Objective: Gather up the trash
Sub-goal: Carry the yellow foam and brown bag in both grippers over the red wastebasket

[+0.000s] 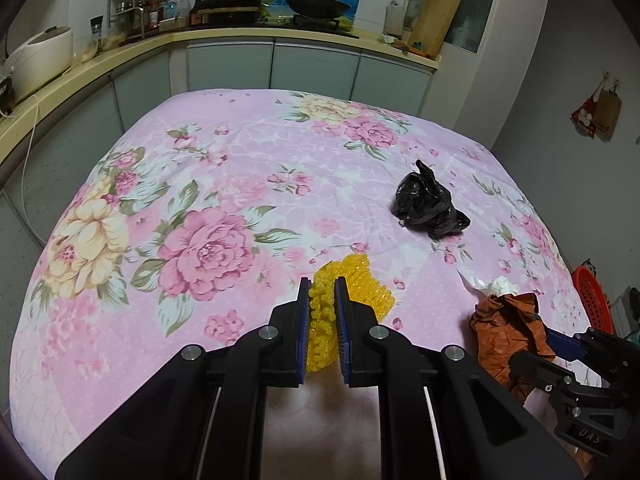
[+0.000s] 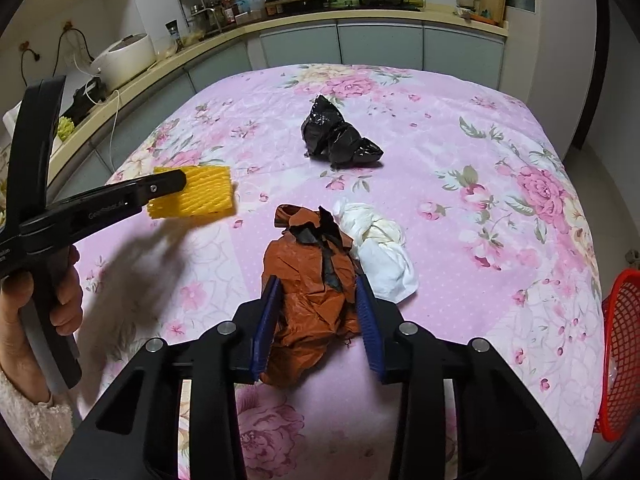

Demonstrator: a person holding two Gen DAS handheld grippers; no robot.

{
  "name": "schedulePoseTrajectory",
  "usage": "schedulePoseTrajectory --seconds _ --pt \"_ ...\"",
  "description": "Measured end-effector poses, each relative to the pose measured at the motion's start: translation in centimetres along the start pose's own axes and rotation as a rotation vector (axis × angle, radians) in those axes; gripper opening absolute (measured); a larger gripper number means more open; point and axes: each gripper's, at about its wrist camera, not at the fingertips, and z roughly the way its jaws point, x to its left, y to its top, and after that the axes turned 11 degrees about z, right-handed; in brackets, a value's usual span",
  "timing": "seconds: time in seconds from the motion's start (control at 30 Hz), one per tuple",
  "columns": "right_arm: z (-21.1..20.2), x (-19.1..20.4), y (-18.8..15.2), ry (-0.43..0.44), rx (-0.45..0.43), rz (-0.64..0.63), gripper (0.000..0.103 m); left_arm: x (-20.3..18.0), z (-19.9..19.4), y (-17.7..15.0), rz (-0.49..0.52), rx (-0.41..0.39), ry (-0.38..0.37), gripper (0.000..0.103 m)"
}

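Two grippers are working: our left gripper (image 1: 322, 280) is pinching the yellow foam net (image 1: 352, 280) above the floral worktop (image 1: 200, 160), our right gripper's (image 2: 318, 284) jaws are squeezing the crumpled brown bag (image 2: 312, 280) lying there

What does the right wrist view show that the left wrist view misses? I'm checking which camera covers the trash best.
Only the right wrist view shows the person's hand on the left gripper and the whole white crumpled bag.

Only the left wrist view shows the hanging pouches on the wall.

Both show the yellow foam net clamped in the left gripper, the brown bag between the right gripper's jaws, the black bag and the red basket.
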Motion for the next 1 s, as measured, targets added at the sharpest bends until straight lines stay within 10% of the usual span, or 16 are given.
schedulePoseTrajectory --seconds 1.0 --pt "-7.7 -2.2 3.9 0.043 -0.222 0.061 0.026 -1.0 -4.1 3.3 0.009 -0.12 0.033 0.011"
